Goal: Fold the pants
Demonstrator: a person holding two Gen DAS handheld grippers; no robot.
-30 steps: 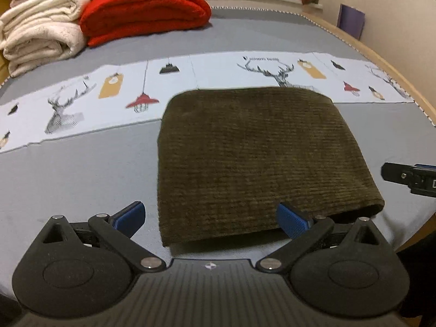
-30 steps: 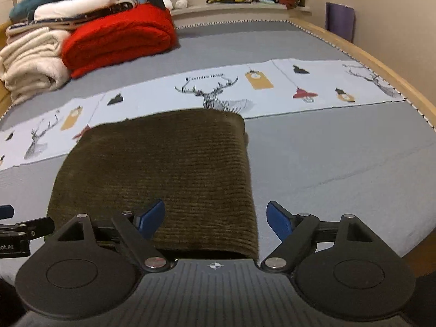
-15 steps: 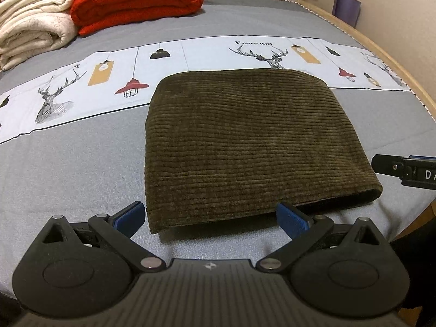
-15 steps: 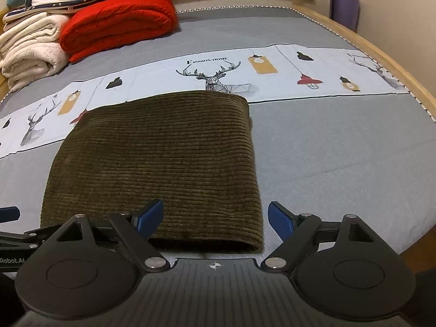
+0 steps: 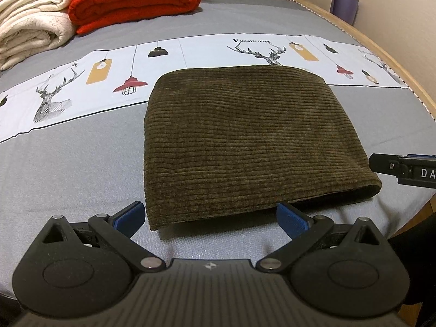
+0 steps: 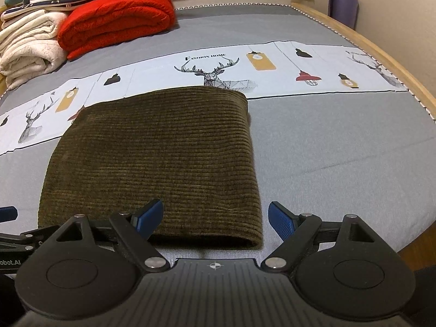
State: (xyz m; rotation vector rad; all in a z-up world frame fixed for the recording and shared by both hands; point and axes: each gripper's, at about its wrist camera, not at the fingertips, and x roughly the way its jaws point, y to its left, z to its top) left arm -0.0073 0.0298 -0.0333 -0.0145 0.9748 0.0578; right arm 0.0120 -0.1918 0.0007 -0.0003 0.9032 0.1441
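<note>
A: So, we have the pants (image 5: 245, 141) folded into a flat olive corduroy rectangle on the bed (image 5: 68, 163), just ahead of both tools.

B: Right. Our left hand-held gripper (image 5: 211, 216) is spread wide and holds nothing; the pants' near left corner lies between its blue fingertips (image 5: 128, 215).

A: And our right hand-held gripper (image 6: 215, 218) is wide too, empty, with the near right corner of the pants ahead of its gap.

B: Far beyond them, up left, we see a folded red blanket (image 6: 114, 24) beside cream ones (image 6: 27, 46).
</note>
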